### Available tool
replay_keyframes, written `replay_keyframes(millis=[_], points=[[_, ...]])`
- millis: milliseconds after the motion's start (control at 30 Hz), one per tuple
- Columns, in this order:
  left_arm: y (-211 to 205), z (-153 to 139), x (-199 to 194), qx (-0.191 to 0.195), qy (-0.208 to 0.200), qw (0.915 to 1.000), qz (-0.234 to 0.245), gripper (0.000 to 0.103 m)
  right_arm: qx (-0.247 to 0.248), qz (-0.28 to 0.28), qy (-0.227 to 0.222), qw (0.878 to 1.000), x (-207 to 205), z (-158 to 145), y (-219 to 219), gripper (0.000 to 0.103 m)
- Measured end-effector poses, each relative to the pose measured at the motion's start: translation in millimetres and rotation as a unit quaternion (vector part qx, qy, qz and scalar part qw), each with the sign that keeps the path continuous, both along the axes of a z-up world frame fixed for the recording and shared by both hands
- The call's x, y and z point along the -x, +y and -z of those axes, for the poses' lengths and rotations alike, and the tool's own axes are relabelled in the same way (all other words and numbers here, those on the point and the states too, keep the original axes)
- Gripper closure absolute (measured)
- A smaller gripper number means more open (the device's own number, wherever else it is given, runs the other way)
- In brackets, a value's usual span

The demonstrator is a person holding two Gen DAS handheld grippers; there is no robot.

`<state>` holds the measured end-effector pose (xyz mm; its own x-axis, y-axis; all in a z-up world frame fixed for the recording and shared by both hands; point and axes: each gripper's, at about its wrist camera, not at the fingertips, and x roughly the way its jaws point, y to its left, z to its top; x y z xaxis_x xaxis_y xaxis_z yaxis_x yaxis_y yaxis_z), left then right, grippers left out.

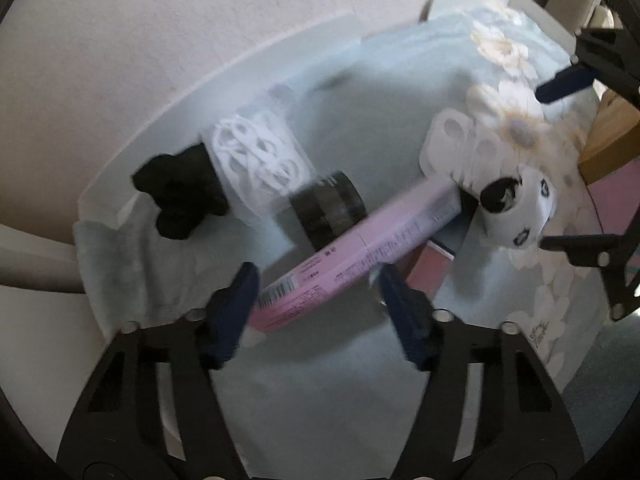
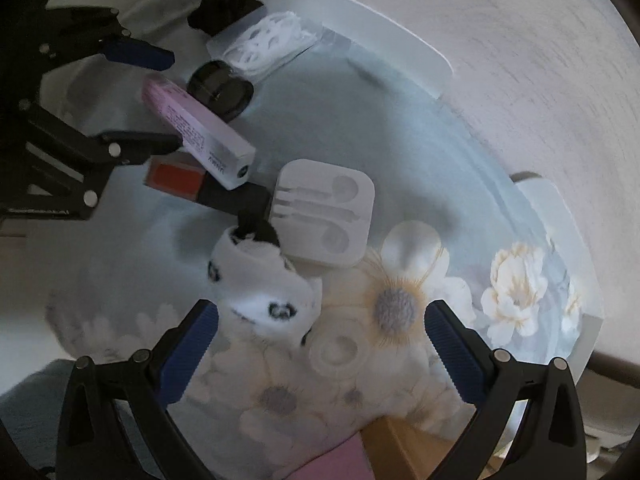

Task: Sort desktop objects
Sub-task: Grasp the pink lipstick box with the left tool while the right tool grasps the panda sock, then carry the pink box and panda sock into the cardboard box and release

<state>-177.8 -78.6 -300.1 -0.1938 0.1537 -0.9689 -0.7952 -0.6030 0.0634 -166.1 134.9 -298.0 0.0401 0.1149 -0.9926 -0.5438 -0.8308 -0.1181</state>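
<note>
My left tool [image 1: 316, 280] points down, its pads around the pink box [image 1: 352, 256] but not squeezing; my right tool [image 2: 320, 316] hangs open above the white sock [image 2: 264, 284]

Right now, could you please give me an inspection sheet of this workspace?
Surface: floral cloth over a white tabletop.
Job's things: pink box, black jar, white socks, earphone case, bagged white cord, black bundle, red box.
Clutter: nothing seen.
Grippers: left gripper open around the pink box; right gripper open above the socks.
Cables: bagged cord only.
Surroundings: pale wall.
</note>
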Motion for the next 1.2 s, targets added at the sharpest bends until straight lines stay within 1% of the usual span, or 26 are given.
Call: replay_keyframes(millis=[33, 67, 100, 133, 167, 233, 267, 333, 367, 433, 533, 667, 733, 800, 867, 967, 1067, 1200], points=[[3, 4, -2, 0.013, -0.003, 0.9999, 0.004, 0.047, 0.000, -0.003, 0.000, 1.000, 1, 2, -1, 0.007], [4, 9, -4, 0.022, -0.010, 0.9997, 0.006, 0.048, 0.003, -0.004, 0.002, 1.000, 2, 4, -1, 0.009], [5, 10, -5, 0.014, -0.018, 0.9997, 0.004, 0.053, 0.007, -0.003, 0.006, 1.000, 3, 6, -2, 0.014], [5, 10, -5, 0.007, -0.024, 0.9997, 0.002, 0.059, 0.011, -0.002, 0.009, 1.000, 3, 7, -2, 0.023], [5, 10, -5, 0.002, -0.028, 0.9996, -0.003, 0.063, 0.017, -0.001, 0.012, 1.000, 3, 8, -2, 0.028], [4, 10, -5, -0.004, -0.030, 0.9995, -0.009, 0.070, 0.040, 0.007, 0.025, 0.999, 3, 9, -1, 0.043], [5, 9, -6, -0.010, -0.037, 0.9992, -0.010, 0.072, 0.048, 0.009, 0.028, 0.998, 4, 10, -1, 0.047], [6, 9, -8, -0.012, -0.038, 0.9992, -0.008, 0.075, 0.070, 0.016, 0.040, 0.997, 4, 12, 0, 0.061], [6, 9, -9, -0.012, -0.039, 0.9991, -0.008, 0.075, 0.080, 0.019, 0.044, 0.996, 4, 13, 0, 0.064], [5, 9, -9, -0.018, -0.048, 0.9986, -0.017, 0.076, 0.087, 0.024, 0.047, 0.995, 4, 13, 0, 0.066], [1, 7, -7, -0.037, -0.066, 0.9964, -0.039, 0.079, 0.095, 0.035, 0.056, 0.993, 0, 10, 2, 0.068], [-9, 3, -5, -0.051, -0.081, 0.9933, -0.065, 0.081, 0.102, 0.052, 0.069, 0.991, -8, 2, 6, 0.068], [-10, -2, -6, -0.053, -0.076, 0.9936, -0.066, 0.081, 0.100, 0.059, 0.075, 0.990, -12, -4, 9, 0.068], [-12, -7, -17, -0.049, -0.068, 0.9943, -0.065, 0.082, 0.098, 0.064, 0.082, 0.990, -16, -11, 10, 0.068], [-14, -13, -14, -0.051, -0.063, 0.9944, -0.067, 0.082, 0.100, 0.069, 0.089, 0.989, -19, -17, 11, 0.068], [-16, -22, -15, -0.062, -0.057, 0.9938, -0.073, 0.082, 0.099, 0.072, 0.097, 0.988, -23, -27, 12, 0.068], [-17, -34, -16, -0.072, -0.052, 0.9931, -0.077, 0.082, 0.093, 0.071, 0.097, 0.988, -25, -33, 12, 0.068], [-24, -54, -20, -0.089, -0.047, 0.9916, -0.082, 0.082, 0.091, 0.076, 0.106, 0.987, -29, -43, 12, 0.068]])
